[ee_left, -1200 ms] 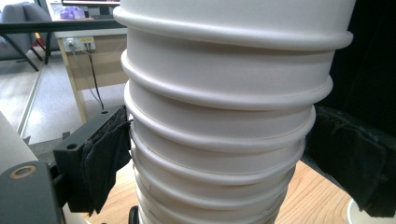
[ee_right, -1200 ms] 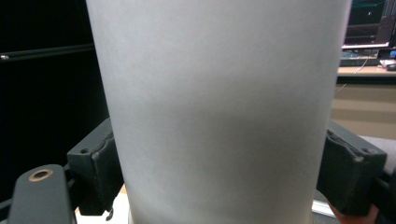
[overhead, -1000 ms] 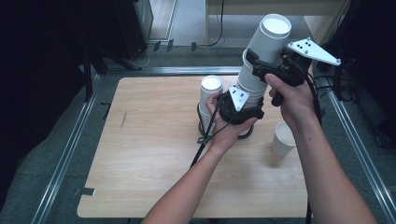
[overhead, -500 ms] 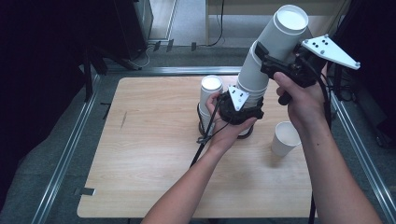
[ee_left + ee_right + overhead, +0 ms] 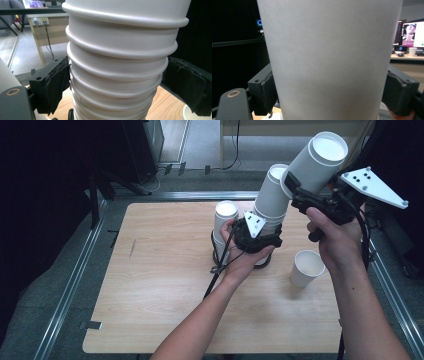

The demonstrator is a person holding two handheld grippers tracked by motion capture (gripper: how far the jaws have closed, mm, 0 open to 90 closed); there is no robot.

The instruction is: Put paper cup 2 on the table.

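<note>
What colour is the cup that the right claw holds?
Plain white cup, clearest in the high view.

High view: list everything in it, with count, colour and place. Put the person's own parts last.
Table: one, light wood, centre, metal rails along its sides.
Lifted cup: one, white, held up above the table's far right, mouth toward the camera.
Cup stack: one, white, tilted, rising from the middle of the table.
Second cup stack: one, white, upright, just left of the first.
Single cup: one, white, standing open on the table at right.
Left gripper: one, black, clamped round the base of the tilted stack.
Right gripper: one, black with a grey plate, clamped on the lifted cup.
Forearms: two, entering from the bottom edge.
</note>
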